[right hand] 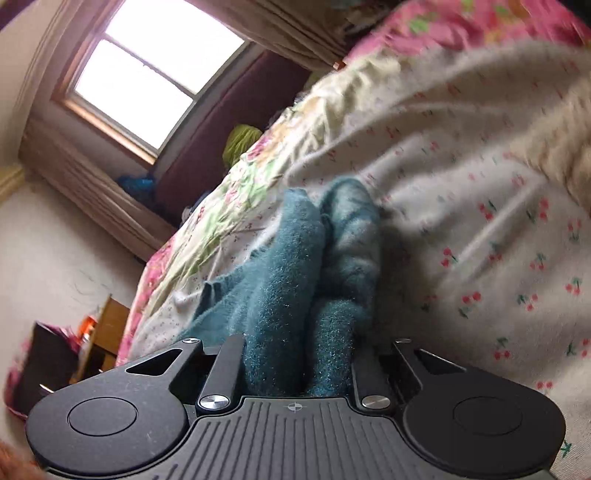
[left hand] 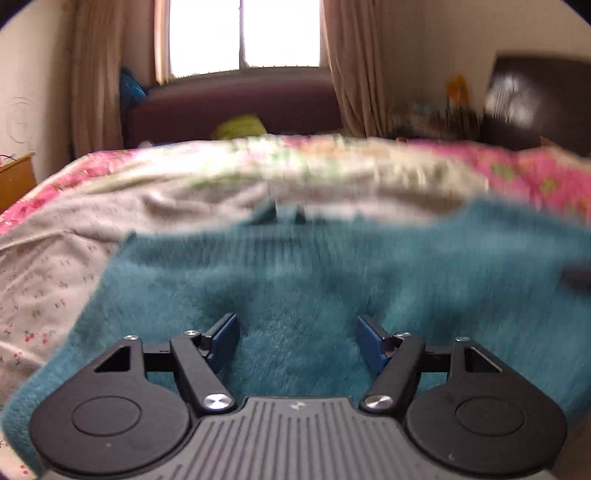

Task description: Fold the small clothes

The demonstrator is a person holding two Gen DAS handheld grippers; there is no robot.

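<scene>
Over on the left, a small wooden cabinet point(left hand: 16, 177) stands against the pale wall, just beside the edge of the bed point(left hand: 55, 206). The bed is covered by a white sheet with tiny cherry prints point(left hand: 40, 288), and farther back by a pink floral quilt point(left hand: 535, 177). Spread across the near side of the sheet lies the teal fuzzy garment point(left hand: 295, 280), its far edge blurred.

The left gripper point(left hand: 297, 341) hovers low over that garment with its blue-padded fingers point(left hand: 223, 343) spread wide apart; nothing sits between them, only the teal pile beneath. Whether the pads touch the fabric I cannot tell.

Behind the bed, a dark maroon headboard or sofa back point(left hand: 236, 107) runs under the bright window point(left hand: 243, 33), with beige curtains point(left hand: 92, 74) hanging at both sides and something lime green point(left hand: 242, 125) resting just in front of it. Farther right, a dark chair or cushion point(left hand: 535, 103) sits near the wall, too blurred to name for certain.

The right gripper point(right hand: 297, 365) is tilted hard to one side, and it is clamped on a bunched fold of the teal fuzzy garment point(right hand: 288, 280), which fills the whole gap between the fingers and rises up in two thick ridges above the cherry-print sheet point(right hand: 480, 240). The fingertips themselves are buried in the fabric.
</scene>
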